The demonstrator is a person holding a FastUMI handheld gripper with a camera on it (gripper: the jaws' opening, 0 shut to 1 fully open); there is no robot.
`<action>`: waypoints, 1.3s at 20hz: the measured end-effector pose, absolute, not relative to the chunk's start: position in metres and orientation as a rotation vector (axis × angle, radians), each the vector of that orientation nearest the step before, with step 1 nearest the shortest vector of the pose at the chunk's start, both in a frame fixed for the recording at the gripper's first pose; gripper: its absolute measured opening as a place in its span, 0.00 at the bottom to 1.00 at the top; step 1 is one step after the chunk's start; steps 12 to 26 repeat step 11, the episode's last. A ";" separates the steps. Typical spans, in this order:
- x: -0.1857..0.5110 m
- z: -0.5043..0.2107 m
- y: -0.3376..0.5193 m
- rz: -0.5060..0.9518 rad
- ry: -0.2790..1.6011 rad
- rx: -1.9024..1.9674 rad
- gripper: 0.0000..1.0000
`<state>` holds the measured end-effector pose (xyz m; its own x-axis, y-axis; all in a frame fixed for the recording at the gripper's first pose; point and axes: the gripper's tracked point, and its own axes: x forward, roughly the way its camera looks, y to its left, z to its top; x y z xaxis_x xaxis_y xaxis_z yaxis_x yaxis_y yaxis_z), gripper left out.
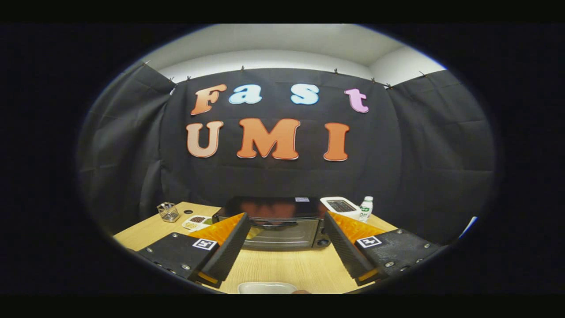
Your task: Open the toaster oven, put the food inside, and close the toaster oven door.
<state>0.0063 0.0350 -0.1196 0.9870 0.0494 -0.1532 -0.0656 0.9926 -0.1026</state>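
- Two fingers of our claw (282, 247) show low in the frame, spread wide apart with nothing between them but bare desk; we hold nothing.
- We see the left finger (227, 249) and the right finger (342, 247) each with a ribbed black pad facing inward, orange behind it, and a black block with a small square marker further back.
- We find the oven (277, 223) at centre frame, just beyond the fingertips and framed by the gap between them. It is black with a glossy top, and it sits on the desk (282, 267) against the black cloth wall. Its glass door looks closed, with a handle bar across the upper edge and a knob at the lower right.
- We see a white dish (267, 287) at the very bottom of the frame, nearer than the fingertips and cut off by the view's edge; a small brown bit shows at its right end, and we cannot tell what it is.
- Left of the oven, we note a small tray (196, 221) with brown and tan contents, and further left a wire holder (168, 212).
- Right of the oven, we see a white device (340, 206) with a dark panel, and a small bottle (366, 208) just beside it.
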 end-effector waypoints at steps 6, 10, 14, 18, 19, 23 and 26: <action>-0.026 -0.074 0.003 -0.016 0.102 -0.120 0.99; -0.040 -0.055 -0.010 -0.057 0.079 -0.124 0.99; -0.042 -0.052 -0.013 -0.067 0.070 -0.129 0.99; -0.042 -0.052 -0.013 -0.067 0.070 -0.129 0.99; -0.042 -0.052 -0.013 -0.067 0.070 -0.129 0.99; -0.042 -0.052 -0.013 -0.067 0.070 -0.129 0.99; -0.042 -0.052 -0.013 -0.067 0.070 -0.129 0.99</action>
